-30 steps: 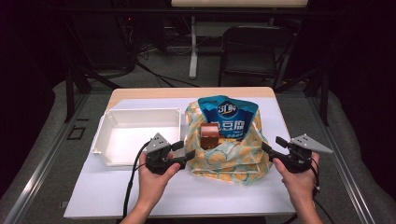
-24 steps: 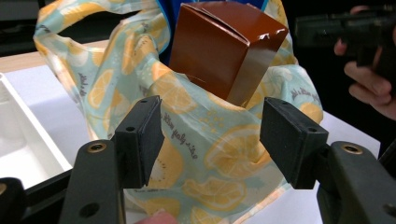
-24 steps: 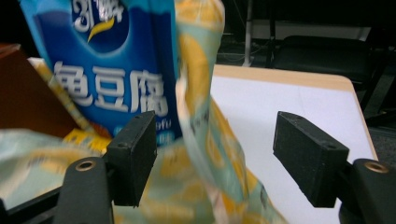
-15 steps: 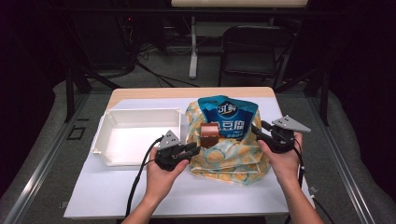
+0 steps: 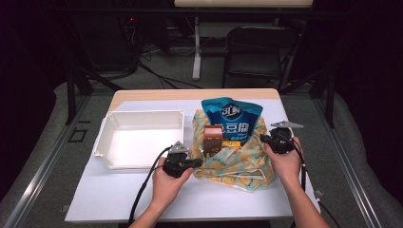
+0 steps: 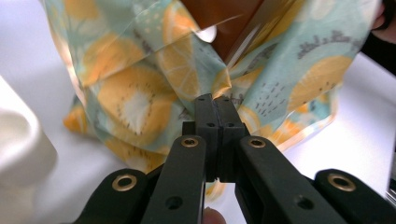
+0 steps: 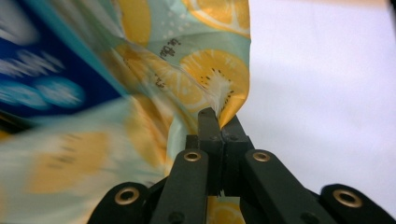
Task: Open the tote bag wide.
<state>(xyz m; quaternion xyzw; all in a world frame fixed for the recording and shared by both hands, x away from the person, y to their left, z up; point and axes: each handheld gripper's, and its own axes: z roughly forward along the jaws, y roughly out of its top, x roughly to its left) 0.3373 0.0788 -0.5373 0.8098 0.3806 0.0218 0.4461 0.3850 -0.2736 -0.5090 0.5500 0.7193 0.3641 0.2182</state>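
Fruit-print cloth bag: centre-right of the high view, on the white tabletop. Thin, limp fabric; judged light but sagging under load, so best taken at its side edges. Contents: blue snack pouch, upright; brown packet at its left. Left tongs: jaws just closed, pinching the bag's left fold. Right tongs: jaws just closed on the right edge. White tray: left of centre.
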